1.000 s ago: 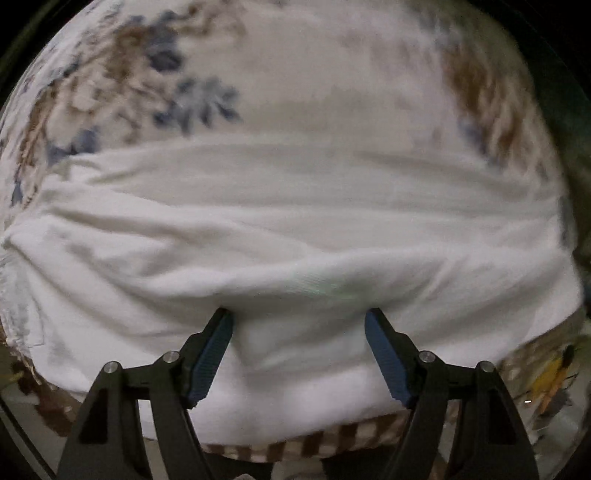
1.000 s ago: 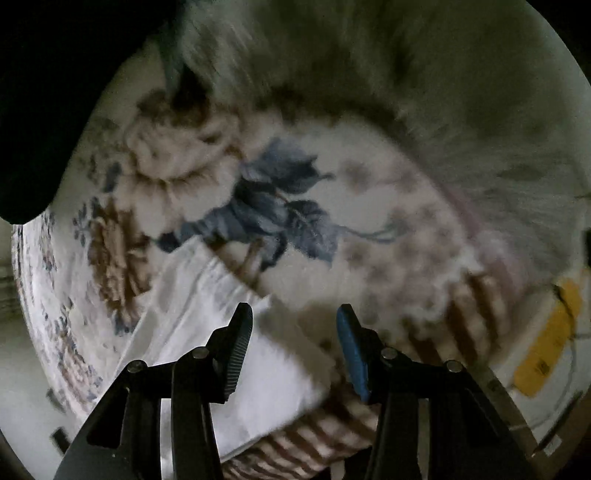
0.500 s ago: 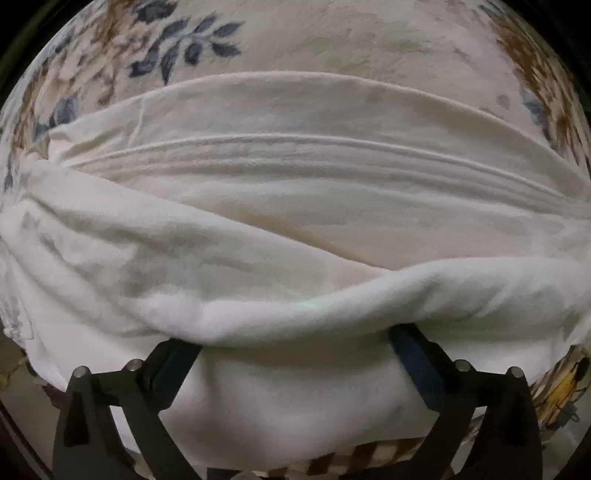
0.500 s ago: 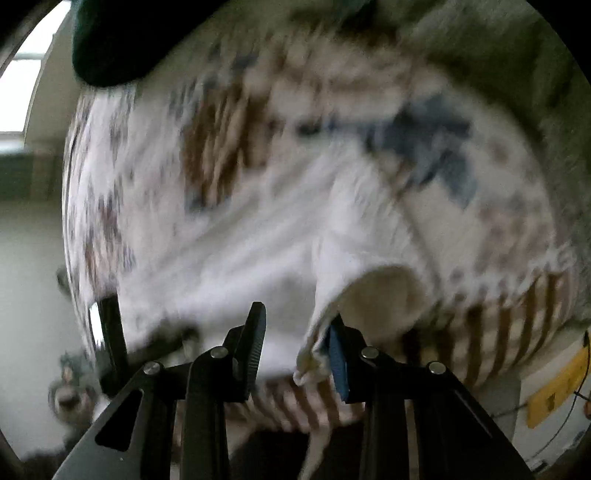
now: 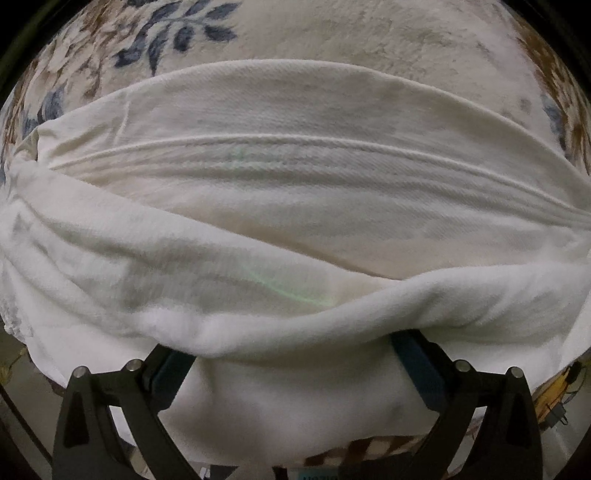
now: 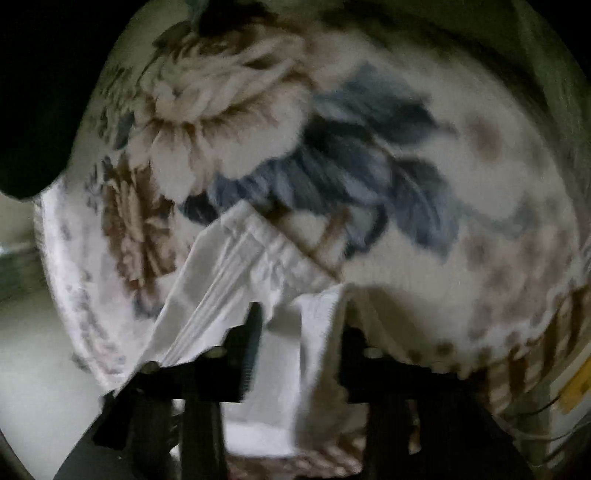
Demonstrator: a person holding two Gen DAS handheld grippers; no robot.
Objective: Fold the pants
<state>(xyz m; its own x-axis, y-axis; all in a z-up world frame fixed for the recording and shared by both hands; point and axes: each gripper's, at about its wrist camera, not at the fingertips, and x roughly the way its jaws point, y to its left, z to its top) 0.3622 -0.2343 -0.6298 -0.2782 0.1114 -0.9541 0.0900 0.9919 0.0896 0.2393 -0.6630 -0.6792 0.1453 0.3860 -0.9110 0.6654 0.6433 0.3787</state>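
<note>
1. Left wrist view: the white pants [image 5: 295,177] lie crosswise on a floral bedspread [image 5: 332,33], filling the picture from left to right. A long straight seam runs across the far layer. A soft roll of cloth bulges on the near side.
2. The left gripper [image 5: 293,369] points steeply down at that near roll. Its jaws have just been opening and now stand released, as wide as they go. Cloth sags over and between the fingertips, but neither pad presses on it.
3. Judging by the doubled layers, one fold has already been laid here. It looks loose and lumpy rather than flat.
4. Right wrist view: this picture is smeared by motion. One end of the pants [image 6: 221,266] lies on the near left part of the bedspread, close to its striped border, with a puckered edge on the far side.
5. The right gripper [image 6: 301,336] has a raised flap of cloth [image 6: 321,306] between its fingers, and its jaws have just been closing on it. The blur and the draped cloth hide the right pad, so I cannot tell whether it is clenched on the flap yet.
6. The task looks roughly midway. What seems left is to secure this end, carry it over for a further fold, and smooth the bundle.
</note>
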